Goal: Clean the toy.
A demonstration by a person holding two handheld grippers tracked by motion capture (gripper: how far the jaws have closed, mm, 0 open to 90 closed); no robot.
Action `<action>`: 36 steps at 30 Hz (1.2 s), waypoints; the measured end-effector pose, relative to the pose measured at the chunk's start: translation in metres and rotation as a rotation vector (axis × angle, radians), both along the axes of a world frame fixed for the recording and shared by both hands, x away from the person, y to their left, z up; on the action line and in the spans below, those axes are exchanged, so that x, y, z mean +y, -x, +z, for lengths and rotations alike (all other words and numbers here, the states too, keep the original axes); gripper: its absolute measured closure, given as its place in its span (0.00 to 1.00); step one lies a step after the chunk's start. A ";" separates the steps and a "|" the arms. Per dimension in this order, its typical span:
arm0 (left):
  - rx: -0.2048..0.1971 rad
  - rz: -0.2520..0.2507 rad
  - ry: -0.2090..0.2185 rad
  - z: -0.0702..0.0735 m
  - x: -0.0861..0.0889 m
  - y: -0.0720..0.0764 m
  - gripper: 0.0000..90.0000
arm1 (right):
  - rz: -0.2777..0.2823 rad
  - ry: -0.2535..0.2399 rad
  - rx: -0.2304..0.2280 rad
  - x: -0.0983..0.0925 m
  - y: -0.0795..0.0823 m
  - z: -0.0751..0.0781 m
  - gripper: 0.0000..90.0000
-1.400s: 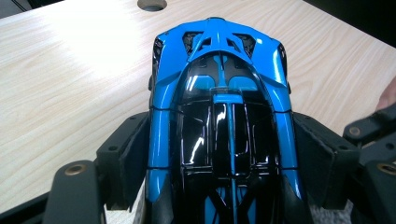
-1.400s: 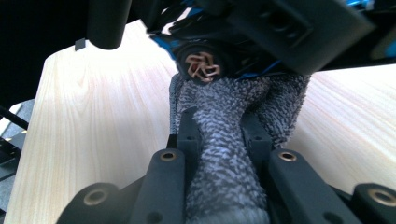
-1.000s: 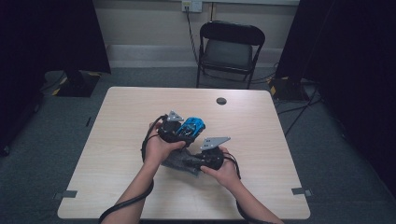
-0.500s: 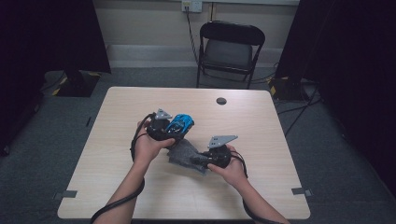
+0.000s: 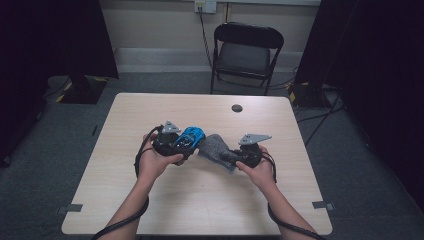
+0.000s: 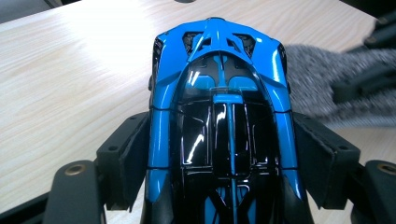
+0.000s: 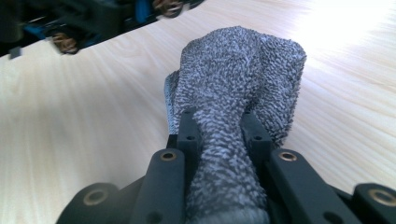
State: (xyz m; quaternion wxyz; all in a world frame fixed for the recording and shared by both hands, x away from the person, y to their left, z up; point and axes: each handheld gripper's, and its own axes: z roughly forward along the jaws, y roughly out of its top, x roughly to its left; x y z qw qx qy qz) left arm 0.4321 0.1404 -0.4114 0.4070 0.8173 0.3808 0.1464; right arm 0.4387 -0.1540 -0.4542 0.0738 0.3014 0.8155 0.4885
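We clamp the blue toy car (image 6: 219,116) in our left gripper (image 5: 172,142) above the surface (image 5: 200,195), so our right gripper (image 5: 240,156), clenching a grey cloth (image 7: 238,102) beside the car, can wipe it.

I see a toy car (image 6: 219,116) of glossy blue and black plastic, a grey cloth (image 7: 238,93) with a rough, nubbly terry pile, and a table (image 5: 150,200) of smooth, pale wood-grain laminate
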 end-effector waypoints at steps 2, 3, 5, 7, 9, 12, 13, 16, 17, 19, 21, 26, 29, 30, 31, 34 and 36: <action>0.005 -0.001 0.006 -0.002 -0.002 0.002 0.29 | -0.011 0.013 -0.005 -0.002 -0.002 0.001 0.83; 0.006 -0.006 0.001 -0.003 -0.003 0.002 0.29 | -0.021 0.014 -0.007 -0.003 -0.003 0.002 0.83; 0.005 -0.017 -0.002 -0.006 -0.006 0.004 0.29 | -0.035 0.011 -0.009 -0.004 -0.006 0.003 0.83; 0.007 -0.030 -0.004 -0.007 -0.009 0.006 0.29 | -0.052 0.000 -0.006 -0.006 -0.008 0.004 0.83; 0.006 -0.040 -0.006 -0.008 -0.012 0.008 0.29 | -0.068 -0.008 -0.006 -0.007 -0.010 0.005 0.83; 0.003 -0.050 -0.004 -0.009 -0.015 0.011 0.29 | -0.074 -0.007 -0.009 -0.006 -0.011 0.007 0.83; 0.000 -0.056 -0.009 -0.010 -0.016 0.011 0.29 | -0.071 -0.007 -0.011 -0.005 -0.011 0.007 0.83; -0.002 -0.066 -0.014 -0.010 -0.018 0.012 0.29 | -0.069 -0.017 -0.013 -0.002 -0.011 0.009 0.83; -0.002 -0.067 -0.012 -0.011 -0.018 0.012 0.29 | -0.067 -0.015 -0.015 -0.001 -0.011 0.009 0.83; -0.003 -0.071 -0.017 -0.011 -0.018 0.012 0.29 | -0.058 -0.017 -0.014 0.002 -0.011 0.009 0.83; 0.004 -0.074 -0.014 -0.011 -0.019 0.013 0.29 | -0.051 -0.018 -0.014 0.006 -0.010 0.009 0.83; -0.003 -0.065 -0.015 -0.012 -0.017 0.013 0.29 | -0.037 -0.020 -0.009 0.011 -0.009 0.008 0.83; -0.004 -0.064 -0.017 -0.012 -0.017 0.013 0.29 | -0.038 -0.032 -0.002 0.011 -0.009 0.007 0.83; -0.002 -0.063 -0.011 -0.012 -0.018 0.013 0.29 | -0.035 -0.031 -0.003 0.012 -0.009 0.007 0.83; -0.007 -0.063 -0.017 -0.011 -0.018 0.013 0.29 | -0.034 -0.034 -0.001 0.012 -0.009 0.006 0.83; -0.012 -0.063 -0.015 -0.010 -0.019 0.012 0.29 | -0.029 -0.038 -0.003 0.014 -0.008 0.006 0.83; -0.007 -0.064 -0.010 -0.009 -0.019 0.012 0.29 | -0.019 -0.039 -0.003 0.016 -0.007 0.006 0.83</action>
